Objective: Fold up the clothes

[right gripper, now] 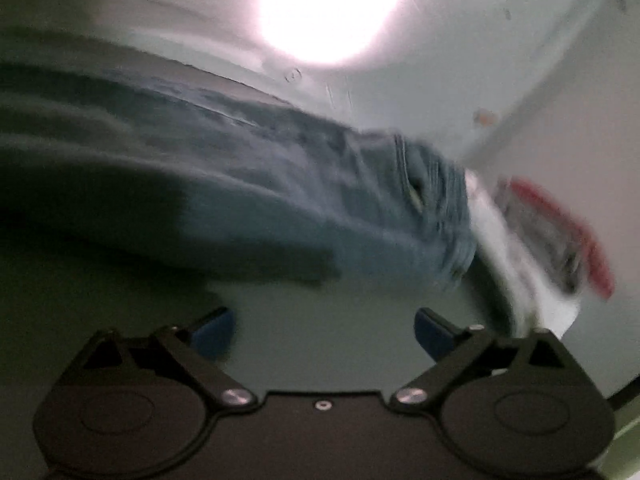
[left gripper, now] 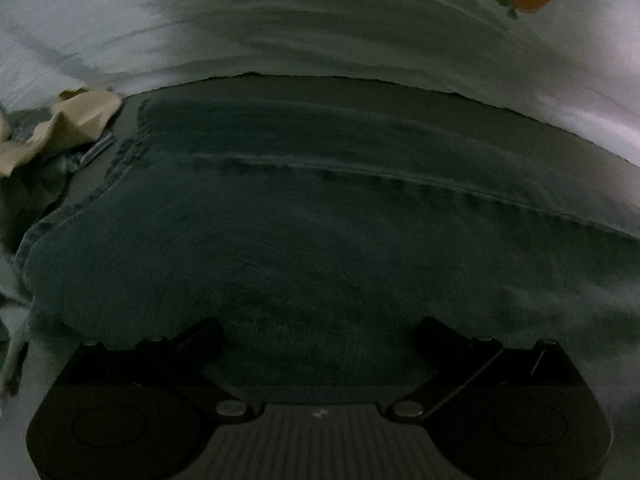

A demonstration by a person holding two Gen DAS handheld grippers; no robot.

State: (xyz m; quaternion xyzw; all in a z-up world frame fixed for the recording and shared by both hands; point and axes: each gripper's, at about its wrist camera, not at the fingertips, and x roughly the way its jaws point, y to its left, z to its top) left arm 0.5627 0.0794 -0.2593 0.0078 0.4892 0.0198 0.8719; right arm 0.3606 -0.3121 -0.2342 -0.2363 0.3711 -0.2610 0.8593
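Note:
A pair of blue jeans lies flat on a pale printed sheet, filling the left wrist view. My left gripper is open and empty, hovering low right over the denim. In the right wrist view the jeans lie ahead and to the left, with the bunched waistband end to the right. My right gripper is open and empty over bare sheet just short of the jeans' edge. This view is blurred.
A crumpled cream garment lies at the jeans' left end. The sheet carries a strawberry print. A white and red item lies right of the jeans. Bright glare sits at the far side.

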